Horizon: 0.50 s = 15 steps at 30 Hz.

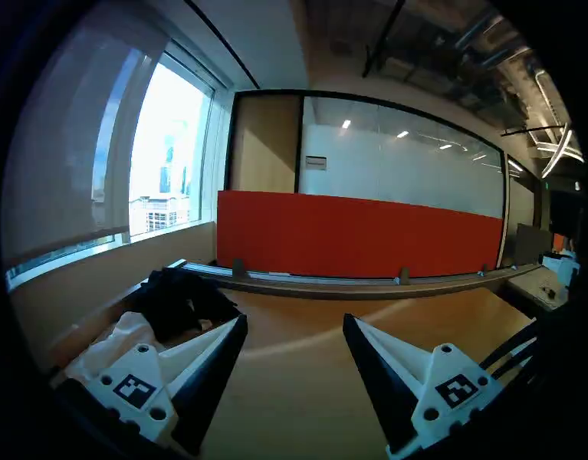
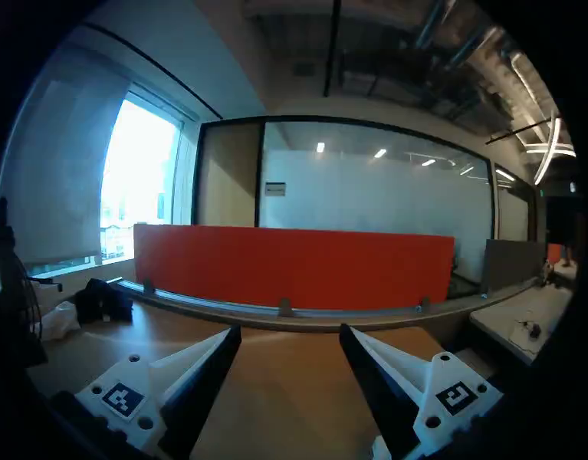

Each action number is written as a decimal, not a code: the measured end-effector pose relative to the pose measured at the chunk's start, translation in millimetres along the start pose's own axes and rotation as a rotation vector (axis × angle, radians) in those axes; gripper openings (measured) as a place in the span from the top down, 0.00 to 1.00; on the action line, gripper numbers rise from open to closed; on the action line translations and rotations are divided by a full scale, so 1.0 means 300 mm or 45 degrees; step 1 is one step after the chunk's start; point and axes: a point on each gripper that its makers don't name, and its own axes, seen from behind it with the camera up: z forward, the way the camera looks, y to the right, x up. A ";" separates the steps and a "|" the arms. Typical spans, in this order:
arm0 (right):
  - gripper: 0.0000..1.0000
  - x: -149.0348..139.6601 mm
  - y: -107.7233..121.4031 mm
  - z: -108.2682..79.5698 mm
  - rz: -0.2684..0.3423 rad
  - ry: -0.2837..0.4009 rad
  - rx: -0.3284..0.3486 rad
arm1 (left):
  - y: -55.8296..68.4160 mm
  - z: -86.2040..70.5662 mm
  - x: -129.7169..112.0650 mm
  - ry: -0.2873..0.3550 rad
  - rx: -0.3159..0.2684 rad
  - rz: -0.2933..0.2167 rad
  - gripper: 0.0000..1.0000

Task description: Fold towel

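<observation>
Towel (image 1: 113, 341): in the left gripper view I note a white, crumpled cloth at 8 o'clock, lying on the desk (image 1: 309, 383) near its left edge. I take it to be the task item, though little of it is exposed. It is not spread flat, and I can make out no fold lines. A black bundle (image 1: 179, 299) sits on its far side, at 9 o'clock, overlapping it. In the right gripper view the same white and black pair appear far off at 9 o'clock, side by side on the desk.

Left claw (image 1: 294, 318): fingers spread wide, nothing between them, bare wood showing through the gap. Its left finger crosses in front of the white cloth. I cannot tell whether it touches.

Right claw (image 2: 289, 328): fingers likewise spread wide and holding nothing, over bare desk, well apart from the cloth.

Surroundings: a red partition (image 1: 355, 234) stands upright along the far edge of the desk at 12 o'clock in both views. Behind it runs a glass wall (image 1: 401, 169). A bright window (image 1: 167, 169) is at 10 o'clock. A second desk (image 2: 516, 318) with small items on it, too small to identify, lies at 3 o'clock.
</observation>
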 end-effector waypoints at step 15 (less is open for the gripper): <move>0.00 -0.021 -0.056 -0.016 0.019 -0.027 0.007 | 0.008 -0.001 0.004 0.060 -0.037 0.138 0.08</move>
